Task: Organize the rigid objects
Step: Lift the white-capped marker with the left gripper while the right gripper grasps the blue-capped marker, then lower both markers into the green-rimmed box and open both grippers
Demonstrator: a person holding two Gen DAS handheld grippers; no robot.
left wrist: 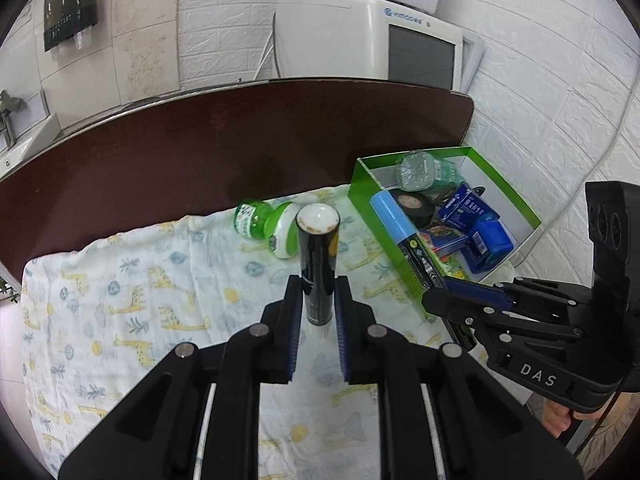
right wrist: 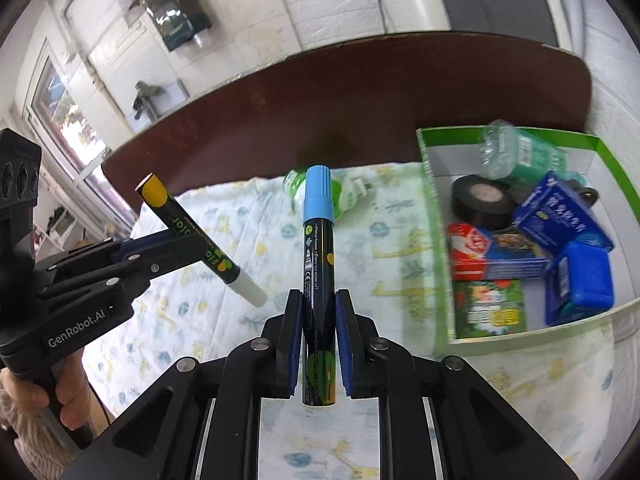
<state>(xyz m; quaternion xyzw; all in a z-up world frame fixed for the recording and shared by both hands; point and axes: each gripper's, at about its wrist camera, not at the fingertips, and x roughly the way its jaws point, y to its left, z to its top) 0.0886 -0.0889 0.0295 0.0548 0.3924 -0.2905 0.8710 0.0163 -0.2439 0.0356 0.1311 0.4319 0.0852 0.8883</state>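
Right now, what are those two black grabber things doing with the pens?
A person holds a gripper in each hand. The left gripper is shut on a black marker with a white cap. The right gripper is shut on a black marker with a light blue cap. Both markers are held above the giraffe-print cloth, beside the green cardboard box that already holds small items.

Backdrop, far beyond the claw: white brick-pattern wall (left wrist: 224, 20); old cream monitor (left wrist: 384, 40) ahead and right; dark wall dispenser (right wrist: 178, 16) upper left; sink (left wrist: 24, 136) at far left; window (right wrist: 60, 108) left; potted plant (right wrist: 146, 96).
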